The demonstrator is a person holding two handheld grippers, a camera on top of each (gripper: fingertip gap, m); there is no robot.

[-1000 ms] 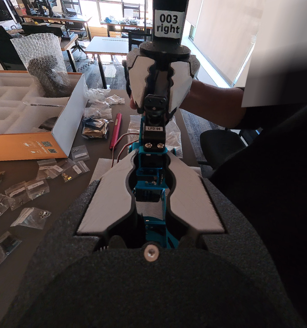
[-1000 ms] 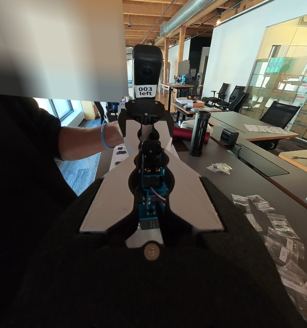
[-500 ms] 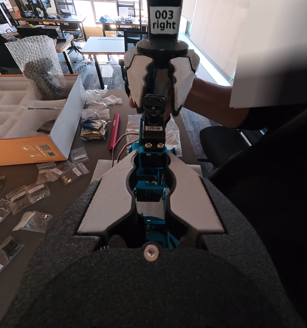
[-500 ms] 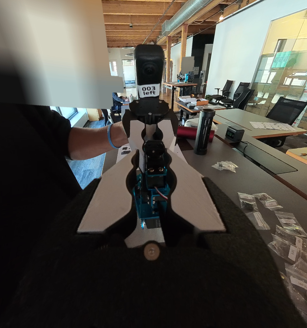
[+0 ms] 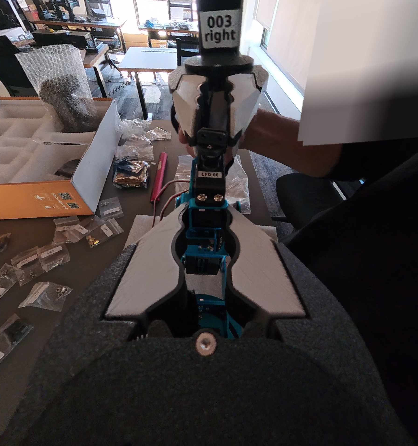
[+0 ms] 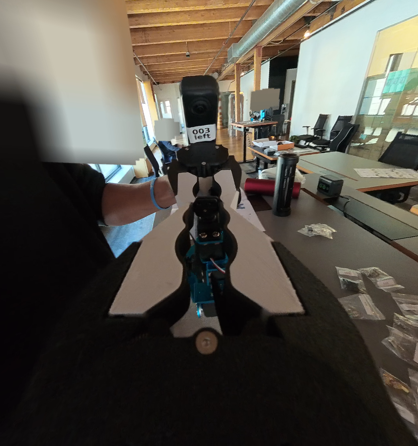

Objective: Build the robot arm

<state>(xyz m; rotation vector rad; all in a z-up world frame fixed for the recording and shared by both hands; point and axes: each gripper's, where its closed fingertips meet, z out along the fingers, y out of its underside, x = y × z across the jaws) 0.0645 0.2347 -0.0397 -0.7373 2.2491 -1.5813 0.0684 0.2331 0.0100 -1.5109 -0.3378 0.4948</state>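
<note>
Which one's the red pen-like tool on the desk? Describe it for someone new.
Find the open orange cardboard box on the desk's left. Just right of it, past a foil packet, lies a slim red metal stick, lengthwise away from the camera. It is the only red, rigid item among clear plastic bags.

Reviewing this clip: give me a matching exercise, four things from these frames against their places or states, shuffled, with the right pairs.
Things:
1. blue bracket assembly
2. red pen-shaped tool
3. orange box
4. black cylinder

Places or states:
A. stands upright on the table
B. lies flat beside a foil packet
C. held between both grippers
D. open, with white foam inside

Pairs: 1-C, 2-B, 3-D, 4-A
</note>
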